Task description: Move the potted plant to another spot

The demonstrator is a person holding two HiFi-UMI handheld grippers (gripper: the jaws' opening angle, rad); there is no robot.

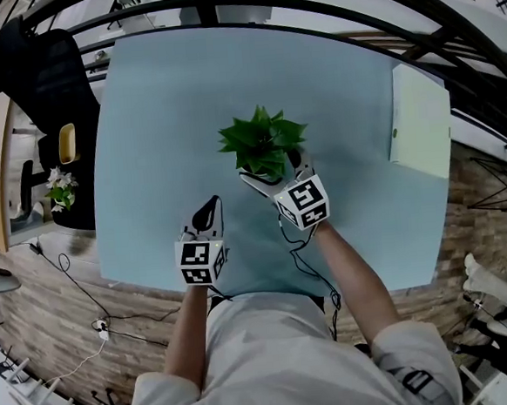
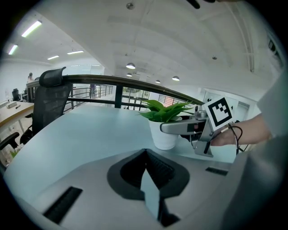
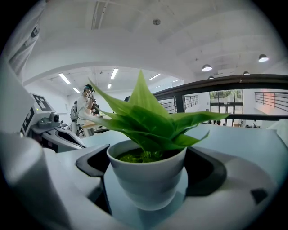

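Small potted plant (image 1: 262, 144) showing pointed, bright green leaves in a plain white tapering pot, standing upright near the middle of the pale blue table (image 1: 161, 143), right gripper (image 1: 275, 171) clasping the pot's sides, left gripper (image 1: 209, 209) pointing at it from nearby, jaws pressing together, holding nothing.

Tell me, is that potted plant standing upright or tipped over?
Upright. The potted plant shows a level rim and leaves rising upward, gripped by the right tool.
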